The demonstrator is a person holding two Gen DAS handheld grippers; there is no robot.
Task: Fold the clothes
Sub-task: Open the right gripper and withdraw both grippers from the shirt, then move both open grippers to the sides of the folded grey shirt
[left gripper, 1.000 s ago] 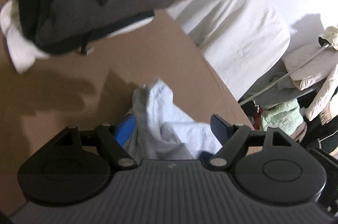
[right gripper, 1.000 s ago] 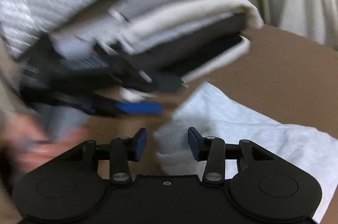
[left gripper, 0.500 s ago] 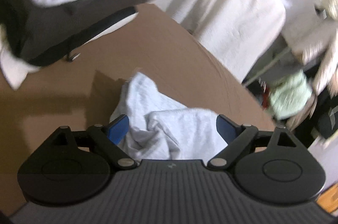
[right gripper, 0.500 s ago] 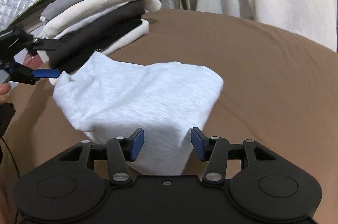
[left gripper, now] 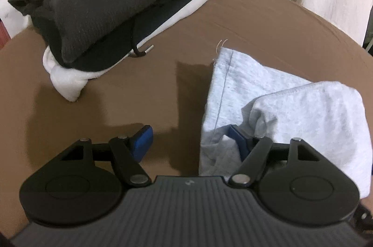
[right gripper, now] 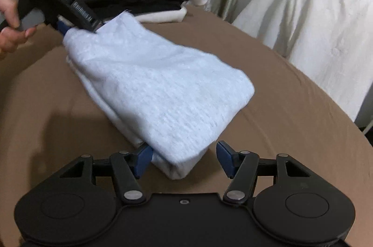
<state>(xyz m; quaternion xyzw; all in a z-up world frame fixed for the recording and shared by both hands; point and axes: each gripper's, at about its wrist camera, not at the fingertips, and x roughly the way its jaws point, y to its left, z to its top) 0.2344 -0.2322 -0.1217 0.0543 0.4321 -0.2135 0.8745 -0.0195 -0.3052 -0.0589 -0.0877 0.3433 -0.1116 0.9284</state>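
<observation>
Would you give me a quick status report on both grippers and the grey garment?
Left gripper open, one finger under cloth. Right gripper open, straddling the folded corner. Grey garment folded on brown table. Folded stack close by, not touching.

Between my blue-padded fingers [right gripper: 145, 155] lies a pale heathered grey garment [right gripper: 163, 93] with a lighter, fleecy inside. The worktop [right gripper: 291, 125] under it is plain brown. Beyond my fingertips, the stack of folded clothes [left gripper: 112, 4] runs cream, white, charcoal knit, black, then white.
</observation>
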